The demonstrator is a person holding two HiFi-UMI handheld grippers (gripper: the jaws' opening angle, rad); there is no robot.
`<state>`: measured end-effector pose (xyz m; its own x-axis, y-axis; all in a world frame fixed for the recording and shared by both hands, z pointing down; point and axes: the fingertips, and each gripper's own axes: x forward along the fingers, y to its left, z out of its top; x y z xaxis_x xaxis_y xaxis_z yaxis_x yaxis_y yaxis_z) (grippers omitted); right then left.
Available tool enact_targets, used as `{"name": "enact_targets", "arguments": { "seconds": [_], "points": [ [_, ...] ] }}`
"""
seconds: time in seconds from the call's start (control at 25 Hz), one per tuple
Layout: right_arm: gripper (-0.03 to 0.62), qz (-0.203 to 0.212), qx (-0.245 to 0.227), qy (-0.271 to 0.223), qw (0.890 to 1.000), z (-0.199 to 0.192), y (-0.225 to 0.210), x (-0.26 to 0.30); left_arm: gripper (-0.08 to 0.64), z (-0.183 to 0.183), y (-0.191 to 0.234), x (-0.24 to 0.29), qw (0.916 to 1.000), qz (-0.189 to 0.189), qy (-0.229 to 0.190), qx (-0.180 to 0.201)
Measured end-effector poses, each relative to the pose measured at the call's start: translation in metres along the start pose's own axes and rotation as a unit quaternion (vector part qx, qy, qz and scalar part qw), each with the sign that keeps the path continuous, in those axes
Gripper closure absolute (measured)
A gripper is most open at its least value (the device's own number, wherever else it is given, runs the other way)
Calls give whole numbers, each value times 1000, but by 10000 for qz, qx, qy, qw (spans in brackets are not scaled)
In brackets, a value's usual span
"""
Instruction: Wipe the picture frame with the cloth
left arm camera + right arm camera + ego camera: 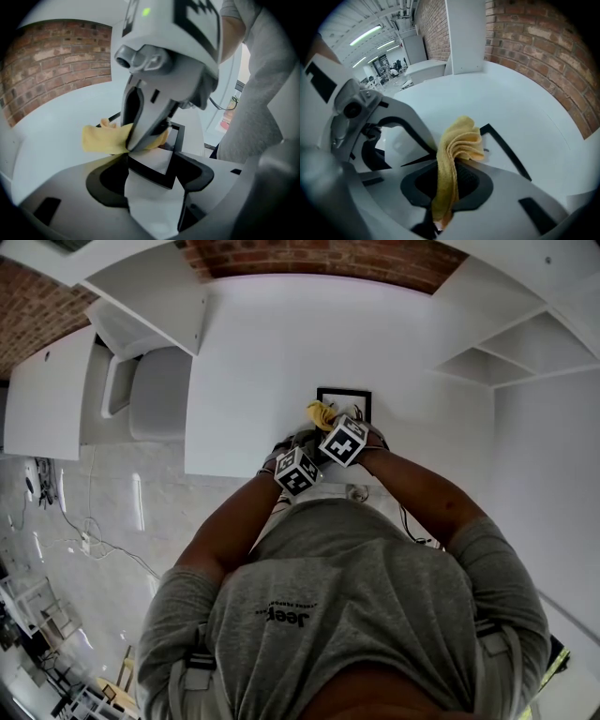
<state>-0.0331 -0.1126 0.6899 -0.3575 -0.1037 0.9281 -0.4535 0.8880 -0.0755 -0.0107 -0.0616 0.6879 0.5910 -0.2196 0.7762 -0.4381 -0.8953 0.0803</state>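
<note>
Gripping the yellow cloth (457, 140), the right claw (447, 187) rests it on the picture frame (161, 176) directly beneath. Left claw (154, 187) clamps the frame's near corner; the frame runs away ahead.

The cloth (457, 145) is yellow, the picture frame (156, 177) black, the table (253, 352) white, the brick wall (309, 257) red-brown, the shirt (356, 577) grey.

The frame (343, 391) lies flat on the table (253, 352), near its front edge, just ahead of the person. The L gripper (152, 174) is at the frame's near corner — that corner sits btwn its jaws. The R gripper (445, 190) is just right of it, w/ the cloth (458, 140) btwn its jaws, over the frame. Behind the table is a wall (309, 254) — a chair (161, 395) stands left, shelves (497, 357) right.
</note>
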Motion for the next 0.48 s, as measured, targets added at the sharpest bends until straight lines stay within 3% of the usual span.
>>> {"name": "enact_targets", "arguments": {
  "seconds": [0.32,0.48],
  "points": [
    [537,512,320,-26,9982,-14,30,-7,250,0,0,-1,10000,6,-4,-14],
    [537,737,227,97,9970,-20,38,-9,250,0,0,0,10000,16,14,-7]
  ]
}}
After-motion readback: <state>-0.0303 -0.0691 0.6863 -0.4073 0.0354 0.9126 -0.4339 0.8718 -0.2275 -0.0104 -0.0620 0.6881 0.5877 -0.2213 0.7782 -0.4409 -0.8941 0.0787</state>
